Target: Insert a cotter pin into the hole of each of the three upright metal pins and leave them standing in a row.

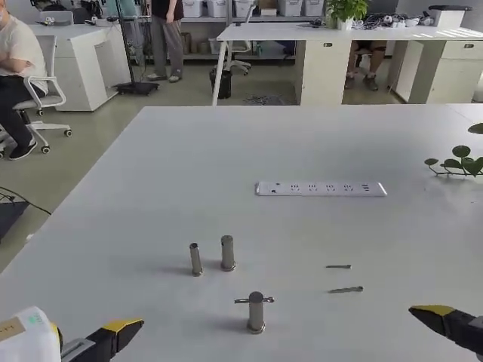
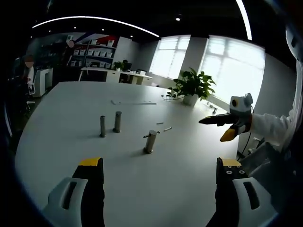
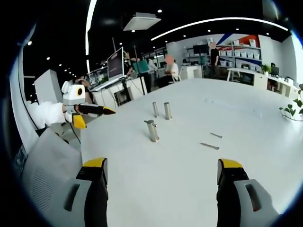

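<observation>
Three upright metal pins stand on the white table (image 1: 151, 188). Two bare ones, a thin pin (image 1: 195, 259) (image 2: 102, 126) (image 3: 155, 109) and a thicker pin (image 1: 227, 253) (image 2: 117, 121) (image 3: 167, 110), stand side by side. The third pin (image 1: 256, 311) (image 2: 150, 142) (image 3: 152, 131) stands nearer me with a cotter pin (image 1: 254, 300) through its top. Two loose cotter pins (image 1: 338, 266) (image 1: 346, 289) (image 3: 216, 135) (image 3: 209, 146) lie to the right. My left gripper (image 1: 113, 335) (image 2: 160, 165) is open at the near left. My right gripper (image 1: 445, 320) (image 3: 162, 165) is open at the near right. Both hold nothing.
A white power strip (image 1: 321, 188) lies further back on the table. A small plant (image 1: 456, 162) sits at the right edge. Beyond the table are other desks, chairs and people.
</observation>
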